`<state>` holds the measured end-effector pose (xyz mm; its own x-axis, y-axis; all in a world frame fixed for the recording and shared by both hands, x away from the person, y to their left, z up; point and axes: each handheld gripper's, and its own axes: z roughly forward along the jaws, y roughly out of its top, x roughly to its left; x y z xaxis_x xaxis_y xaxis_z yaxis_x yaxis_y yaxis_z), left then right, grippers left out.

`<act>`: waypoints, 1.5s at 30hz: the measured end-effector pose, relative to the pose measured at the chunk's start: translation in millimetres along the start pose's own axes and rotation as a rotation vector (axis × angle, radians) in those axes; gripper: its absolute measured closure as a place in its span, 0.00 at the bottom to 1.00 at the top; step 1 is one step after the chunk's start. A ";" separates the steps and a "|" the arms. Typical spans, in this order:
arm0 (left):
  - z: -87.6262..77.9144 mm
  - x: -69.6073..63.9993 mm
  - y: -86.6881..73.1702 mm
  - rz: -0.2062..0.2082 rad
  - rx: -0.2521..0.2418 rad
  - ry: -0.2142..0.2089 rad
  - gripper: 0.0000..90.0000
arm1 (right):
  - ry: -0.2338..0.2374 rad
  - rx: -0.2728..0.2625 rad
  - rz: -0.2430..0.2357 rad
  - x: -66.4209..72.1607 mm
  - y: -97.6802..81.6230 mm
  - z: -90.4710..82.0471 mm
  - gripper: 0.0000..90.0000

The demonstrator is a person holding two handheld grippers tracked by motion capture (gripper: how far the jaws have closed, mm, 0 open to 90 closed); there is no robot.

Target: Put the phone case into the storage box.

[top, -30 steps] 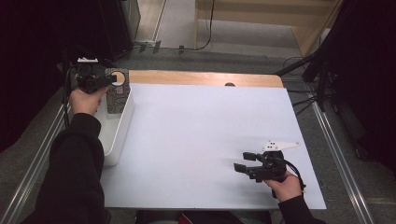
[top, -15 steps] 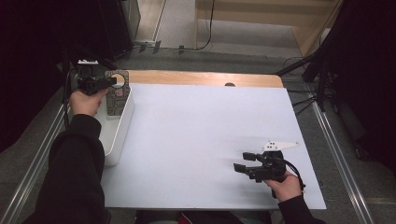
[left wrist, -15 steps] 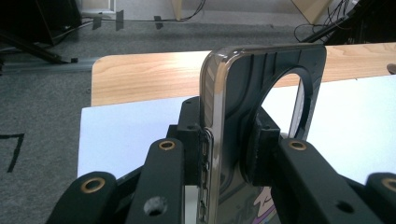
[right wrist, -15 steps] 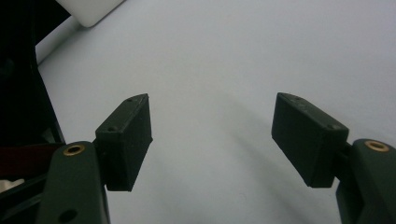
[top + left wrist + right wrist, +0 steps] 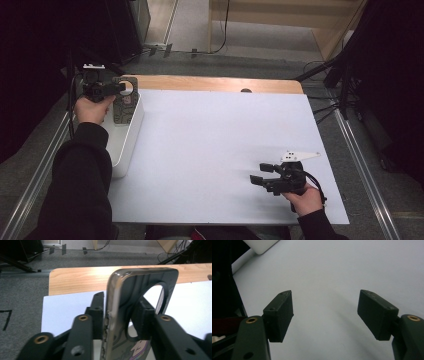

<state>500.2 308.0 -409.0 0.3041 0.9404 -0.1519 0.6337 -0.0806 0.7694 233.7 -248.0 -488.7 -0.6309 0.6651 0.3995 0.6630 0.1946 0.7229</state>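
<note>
On the white table (image 5: 210,150), the white bin (image 5: 131,131) at its left edge holds an upright phone case (image 5: 130,302) between the left gripper (image 5: 122,315), whose jaws have just been opening around it, while the right gripper (image 5: 325,312) rests wide open and empty.

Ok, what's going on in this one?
A person is working a phone case with the left gripper over the white bin at the table's left edge. Its jaws have just been opening, with the case upright between them and apparently not clamped. The right gripper rests open over the white table, holding nothing.
</note>
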 end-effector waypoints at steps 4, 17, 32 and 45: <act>0.7 1.7 0.4 -0.009 -0.001 -0.016 0.49 | 0.000 0.000 -0.001 0.0 0.0 0.0 0.31; -2.7 3.2 0.3 0.001 0.001 -0.033 0.30 | 0.002 0.002 -0.005 0.1 0.5 0.6 0.31; -11.7 0.5 2.9 -0.011 0.012 -0.069 0.22 | 0.008 0.006 -0.007 0.9 1.4 1.8 0.31; -28.1 2.3 2.8 -0.032 0.023 -0.089 0.22 | 0.014 0.008 -0.012 1.6 2.9 3.8 0.31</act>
<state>482.7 319.2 -389.7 0.3455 0.9094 -0.2314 0.6596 -0.0599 0.7492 236.2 -243.7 -488.1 -0.6443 0.6523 0.3992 0.6588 0.2083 0.7230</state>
